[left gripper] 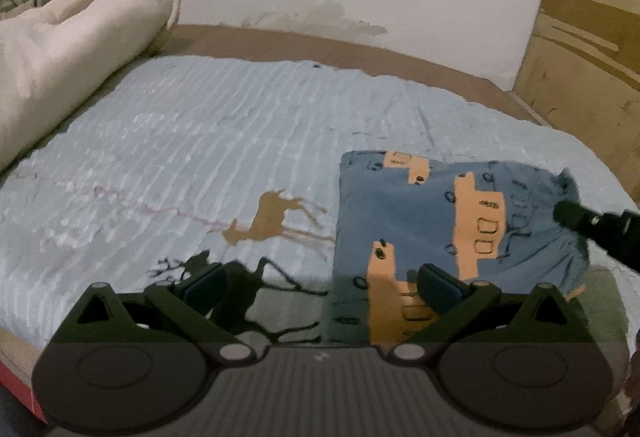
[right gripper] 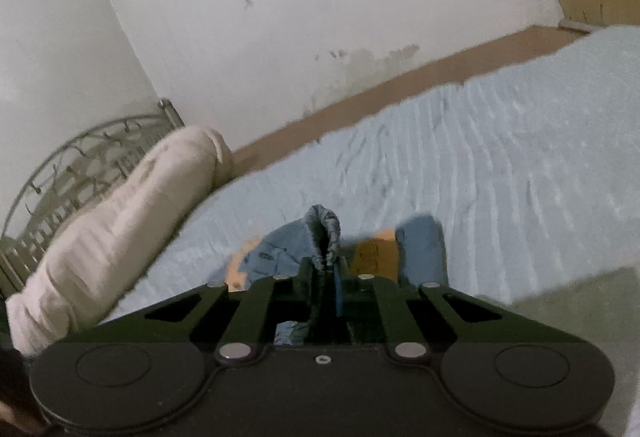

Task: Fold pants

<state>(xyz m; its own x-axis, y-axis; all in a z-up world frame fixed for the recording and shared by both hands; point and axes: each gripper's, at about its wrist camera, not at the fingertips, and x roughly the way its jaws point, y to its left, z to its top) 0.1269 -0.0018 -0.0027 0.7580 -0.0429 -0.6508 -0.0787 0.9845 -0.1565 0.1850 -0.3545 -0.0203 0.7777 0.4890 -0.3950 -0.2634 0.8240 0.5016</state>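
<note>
Pale blue ribbed bedspread [left gripper: 208,141] underneath; my right gripper [right gripper: 326,269] pinches the blue orange-patterned pants [left gripper: 420,213], left gripper [left gripper: 320,285] gapes empty; I'd lift slowly, keeping edges aligned.

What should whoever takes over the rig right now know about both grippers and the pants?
Right gripper: jaws shut on a bunched edge of the blue pants with orange patches.
Left gripper: open, holding nothing, low over the pants' near edge.
Pants lie partly folded on the pale blue ribbed bedspread.
Done: at least one fold.
Left: probably carry the pinched edge across, flatten, release.
</note>
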